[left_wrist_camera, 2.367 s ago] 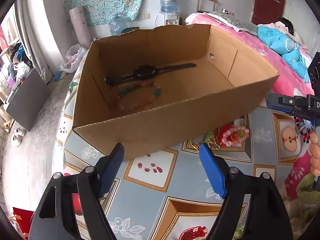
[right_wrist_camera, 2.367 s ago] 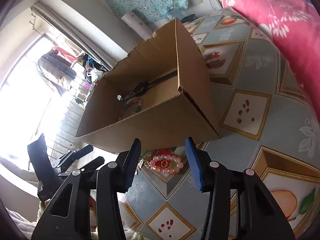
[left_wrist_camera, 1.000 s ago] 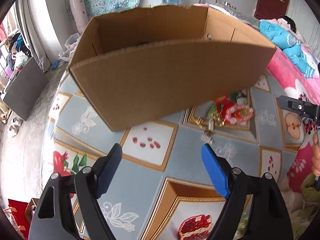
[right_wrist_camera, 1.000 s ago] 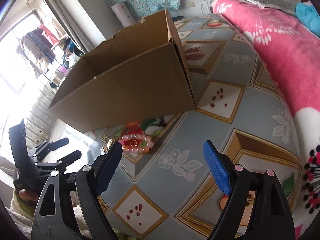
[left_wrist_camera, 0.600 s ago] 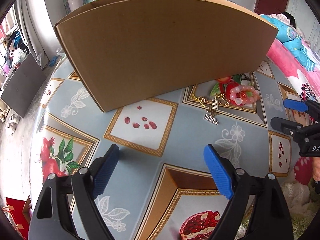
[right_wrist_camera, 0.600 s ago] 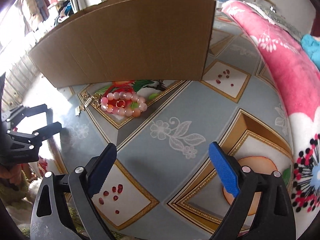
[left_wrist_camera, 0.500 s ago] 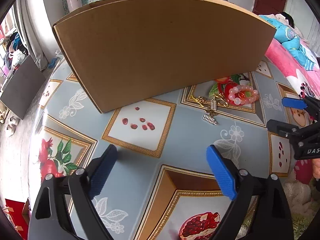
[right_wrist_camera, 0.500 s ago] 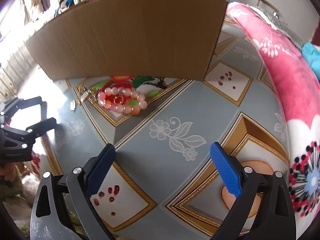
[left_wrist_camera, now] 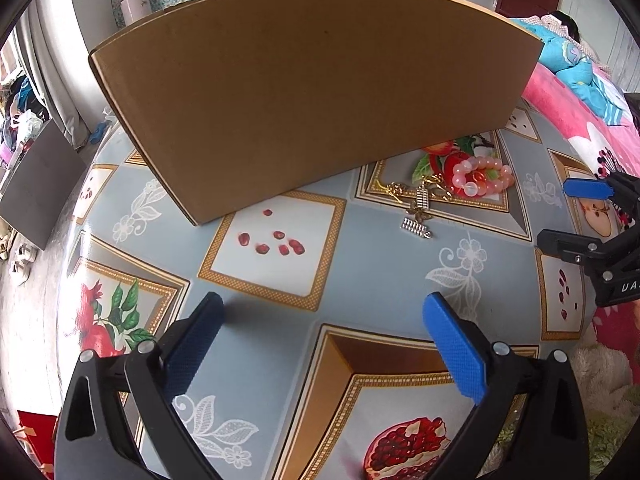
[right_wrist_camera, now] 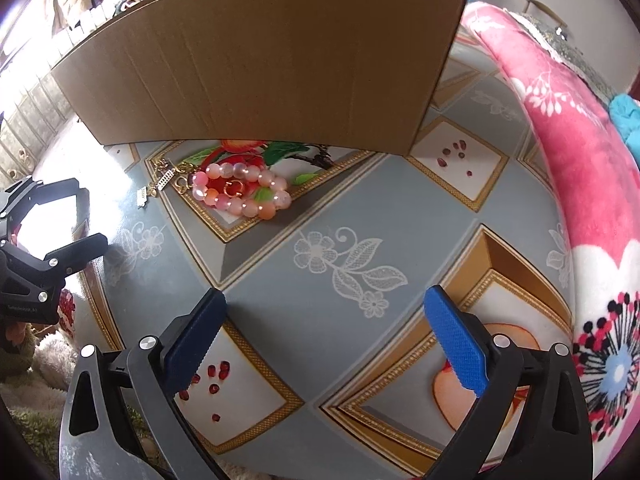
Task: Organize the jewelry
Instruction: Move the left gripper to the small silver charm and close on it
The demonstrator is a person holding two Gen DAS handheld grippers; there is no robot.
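Note:
A cardboard box [left_wrist_camera: 320,92] stands on the patterned table; only its outer wall shows, also in the right wrist view [right_wrist_camera: 264,60]. A pink bead bracelet [left_wrist_camera: 482,176] lies on the table in front of the box, with a small gold ring inside it [right_wrist_camera: 234,189]. Gold chains and a silver clip [left_wrist_camera: 418,210] lie just left of it, also in the right wrist view [right_wrist_camera: 160,184]. My left gripper [left_wrist_camera: 324,340] is open and empty, low over the table. My right gripper [right_wrist_camera: 324,332] is open and empty, short of the bracelet [right_wrist_camera: 240,194].
A pink floral blanket [right_wrist_camera: 568,152] borders the table on the right. The right gripper shows at the right edge of the left wrist view [left_wrist_camera: 592,220]; the left gripper shows at the left edge of the right wrist view [right_wrist_camera: 44,232]. A grey cabinet [left_wrist_camera: 36,176] stands on the floor left.
Both grippers have dropped lower toward the table, so the box's inside with the watch and bracelet is now hidden. The right gripper has opened wider and faces the pink bracelet.

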